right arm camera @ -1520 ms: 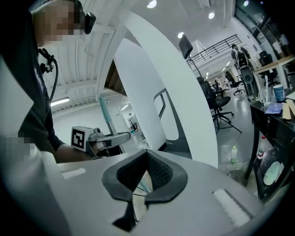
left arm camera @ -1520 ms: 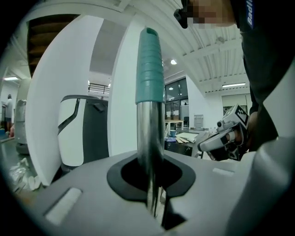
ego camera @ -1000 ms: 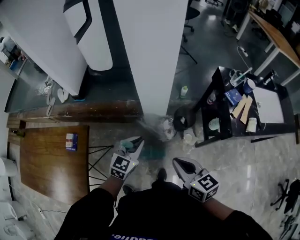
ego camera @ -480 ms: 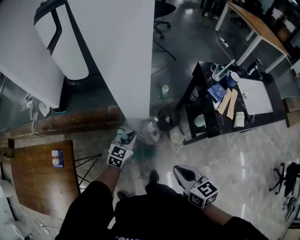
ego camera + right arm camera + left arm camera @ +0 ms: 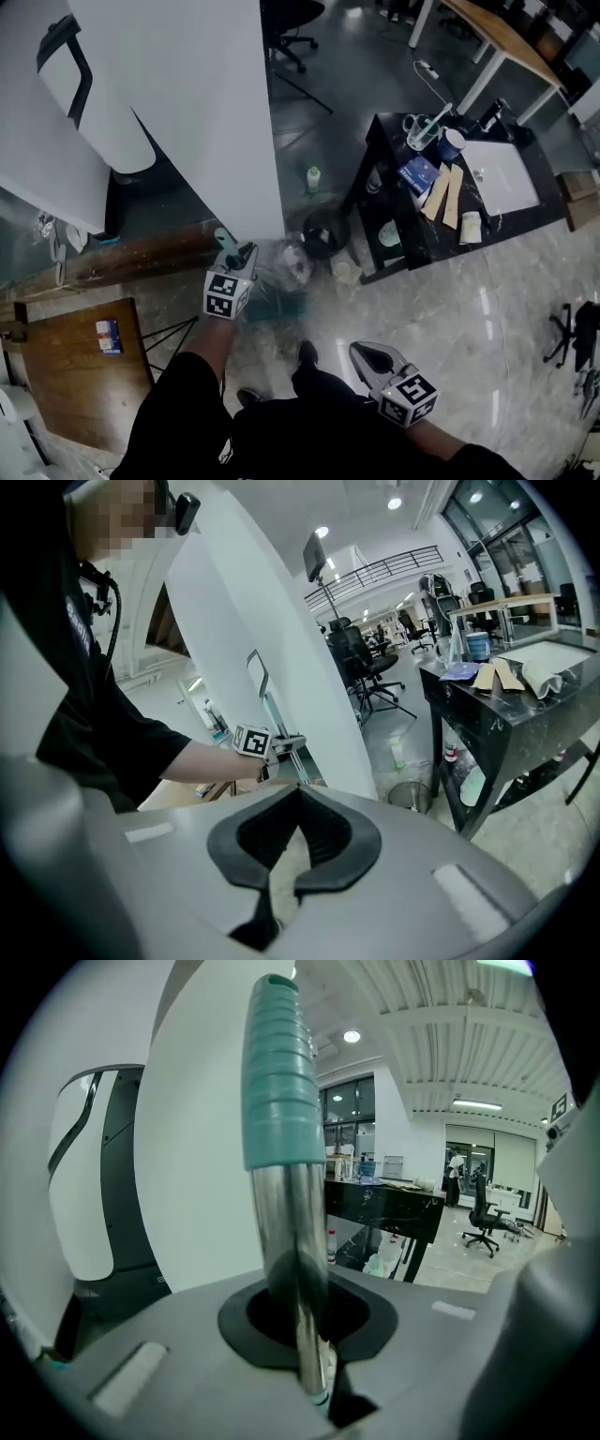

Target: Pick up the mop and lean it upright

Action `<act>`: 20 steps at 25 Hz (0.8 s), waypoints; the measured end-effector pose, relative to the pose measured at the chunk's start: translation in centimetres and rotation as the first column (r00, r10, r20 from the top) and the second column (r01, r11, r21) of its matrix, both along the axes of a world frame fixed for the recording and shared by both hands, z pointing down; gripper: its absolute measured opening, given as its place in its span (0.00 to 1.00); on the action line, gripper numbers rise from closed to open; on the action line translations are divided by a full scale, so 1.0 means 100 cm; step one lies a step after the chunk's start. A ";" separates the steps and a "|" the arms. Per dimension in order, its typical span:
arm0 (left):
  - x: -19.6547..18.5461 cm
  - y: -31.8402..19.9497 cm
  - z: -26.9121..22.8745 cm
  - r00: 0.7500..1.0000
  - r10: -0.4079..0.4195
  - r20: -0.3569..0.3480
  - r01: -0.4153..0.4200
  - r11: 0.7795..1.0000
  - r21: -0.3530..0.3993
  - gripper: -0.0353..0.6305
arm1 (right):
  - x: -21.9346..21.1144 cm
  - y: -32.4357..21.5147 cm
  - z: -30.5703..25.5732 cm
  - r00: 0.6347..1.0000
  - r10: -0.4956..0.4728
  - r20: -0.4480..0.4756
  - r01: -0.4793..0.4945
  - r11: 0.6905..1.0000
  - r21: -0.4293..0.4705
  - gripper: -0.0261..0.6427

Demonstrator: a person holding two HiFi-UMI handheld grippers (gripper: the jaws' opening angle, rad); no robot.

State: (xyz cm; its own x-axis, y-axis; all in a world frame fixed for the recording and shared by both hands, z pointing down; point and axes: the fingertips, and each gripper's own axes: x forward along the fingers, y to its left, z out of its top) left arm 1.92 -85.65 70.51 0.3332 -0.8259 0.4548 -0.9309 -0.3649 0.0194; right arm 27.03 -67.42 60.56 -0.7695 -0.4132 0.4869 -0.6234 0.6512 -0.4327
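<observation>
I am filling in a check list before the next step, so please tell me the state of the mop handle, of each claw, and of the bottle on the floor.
mop handle: near upright, gripped below its teal grip.
left claw: shut on the mop handle.
right claw: shut, nothing between its pads.
bottle: standing upright.

The mop pole is polished metal, mirror-bright. Its grip is teal ribbed plastic, matt. The floor is glossy stone tile that throws back the lights. The near-left table is brown wood with a dull sheen. The far-right table has a glossy black top. The panel is smooth matt white.
</observation>
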 end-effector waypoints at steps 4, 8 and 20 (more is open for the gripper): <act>-0.004 -0.022 0.003 0.999 -0.032 -0.015 0.032 0.999 -0.003 0.12 | 0.017 0.002 0.003 0.999 0.041 -0.013 -0.042 0.999 -0.012 0.05; -0.006 -0.041 0.007 0.999 -0.045 -0.014 0.045 0.999 -0.018 0.12 | 0.028 0.005 0.006 0.997 0.078 -0.018 -0.078 0.997 -0.015 0.05; -0.040 -0.090 0.026 0.983 -0.182 0.002 0.180 0.971 -0.155 0.12 | 0.066 0.014 0.015 0.986 0.161 -0.038 -0.162 0.986 -0.038 0.05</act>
